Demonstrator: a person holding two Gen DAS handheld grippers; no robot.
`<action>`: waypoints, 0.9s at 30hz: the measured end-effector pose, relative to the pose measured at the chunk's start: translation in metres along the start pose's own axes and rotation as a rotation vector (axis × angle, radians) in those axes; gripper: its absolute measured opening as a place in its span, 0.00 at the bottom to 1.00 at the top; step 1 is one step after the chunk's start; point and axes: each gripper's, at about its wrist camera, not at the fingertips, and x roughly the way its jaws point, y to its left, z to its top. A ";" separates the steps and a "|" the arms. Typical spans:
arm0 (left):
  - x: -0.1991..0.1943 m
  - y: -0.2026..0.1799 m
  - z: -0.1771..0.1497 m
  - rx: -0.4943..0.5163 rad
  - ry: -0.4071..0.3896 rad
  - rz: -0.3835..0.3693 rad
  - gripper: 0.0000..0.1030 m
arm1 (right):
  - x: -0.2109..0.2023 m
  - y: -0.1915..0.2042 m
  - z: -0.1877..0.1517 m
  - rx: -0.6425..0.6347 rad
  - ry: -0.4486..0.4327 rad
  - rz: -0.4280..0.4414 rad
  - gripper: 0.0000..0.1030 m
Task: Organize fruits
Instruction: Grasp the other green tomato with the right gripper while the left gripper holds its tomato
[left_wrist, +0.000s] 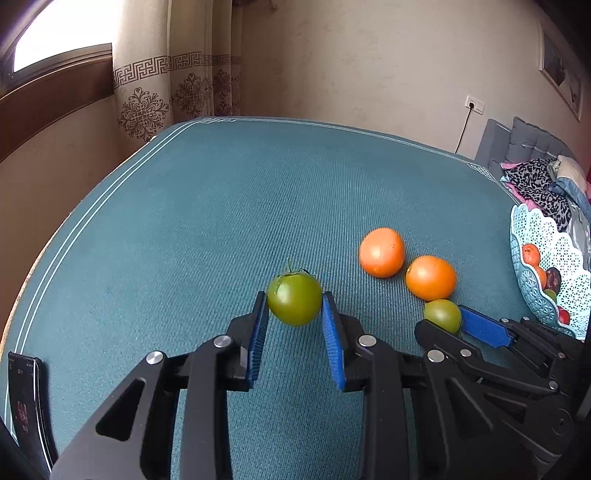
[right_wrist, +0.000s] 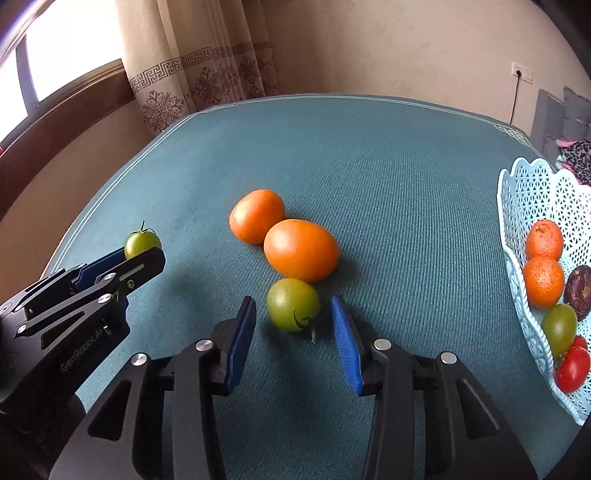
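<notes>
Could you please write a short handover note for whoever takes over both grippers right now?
Left gripper: shut on a green tomato.
Right gripper: open around a second green tomato, pads not touching it.
Two orange tomatoes lie touching on the teal cloth.
Done: the basket on the right already holds several fruits.
Left: basket both green tomatoes, then the orange ones.

A teal cloth-covered table (right_wrist: 388, 155) carries everything. Just beyond the right gripper (right_wrist: 293, 325) lie two orange tomatoes (right_wrist: 301, 254), touching, and a green tomato (right_wrist: 291, 302) between its open fingers; a pale blue basket (right_wrist: 524, 192) stands to its right.
</notes>
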 end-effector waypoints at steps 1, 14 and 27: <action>0.000 0.001 0.000 -0.001 0.000 -0.001 0.29 | 0.001 0.001 0.001 -0.003 -0.002 -0.001 0.39; 0.003 -0.003 -0.003 0.006 0.011 -0.014 0.29 | -0.008 -0.006 -0.004 0.020 -0.021 -0.001 0.28; 0.003 -0.003 -0.003 0.020 0.002 -0.028 0.29 | -0.025 -0.007 -0.011 0.050 -0.056 -0.013 0.28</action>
